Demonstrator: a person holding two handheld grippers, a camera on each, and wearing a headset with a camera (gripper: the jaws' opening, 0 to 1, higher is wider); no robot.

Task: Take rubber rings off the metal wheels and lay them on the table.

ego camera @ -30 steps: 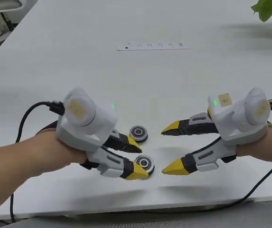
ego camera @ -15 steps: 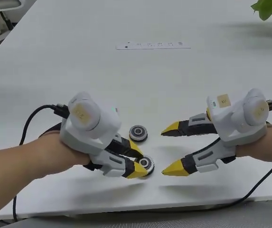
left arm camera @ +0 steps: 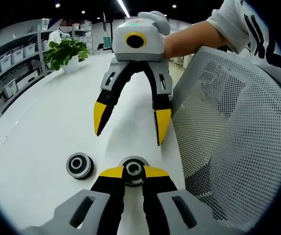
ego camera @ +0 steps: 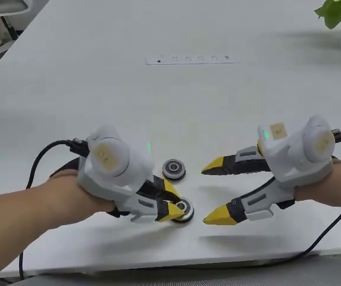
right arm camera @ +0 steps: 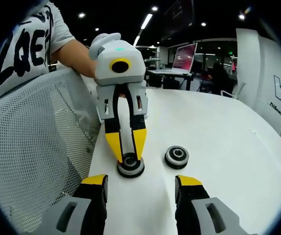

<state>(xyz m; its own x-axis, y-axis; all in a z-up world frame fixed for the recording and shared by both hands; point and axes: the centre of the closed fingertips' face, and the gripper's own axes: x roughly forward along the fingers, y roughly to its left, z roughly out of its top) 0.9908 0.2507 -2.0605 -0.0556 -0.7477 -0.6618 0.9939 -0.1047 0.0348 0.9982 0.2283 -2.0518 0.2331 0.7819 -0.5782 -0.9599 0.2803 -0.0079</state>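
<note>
L hand-held gripper (ego camera: 173, 205) pinches near wheel (ego camera: 184, 208) by tabletop's (ego camera: 158, 107) near edge; R hand-held gripper (ego camera: 212, 193) spread, just beside. Risk: pinch may slip w/ ring (right arm camera: 122, 171) tug, wheel rolls off edge.

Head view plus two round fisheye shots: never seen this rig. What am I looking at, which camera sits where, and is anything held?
There is no robot arm here. A person holds a white hand tool with black, yellow-tipped tongs in each hand. The head view comes from a headset camera looking down at a white table. Each round picture comes from a camera riding on one tool and looking along that tool's own tongs, which rise from the bottom. The tool facing it is the other hand's.

On the table lie two small metal wheels with black rubber rings. The left tongs are closed around the nearer wheel, close to the table's front edge. The farther wheel lies free. The right tongs are open and hold nothing. A white power strip lies farther back.
</note>
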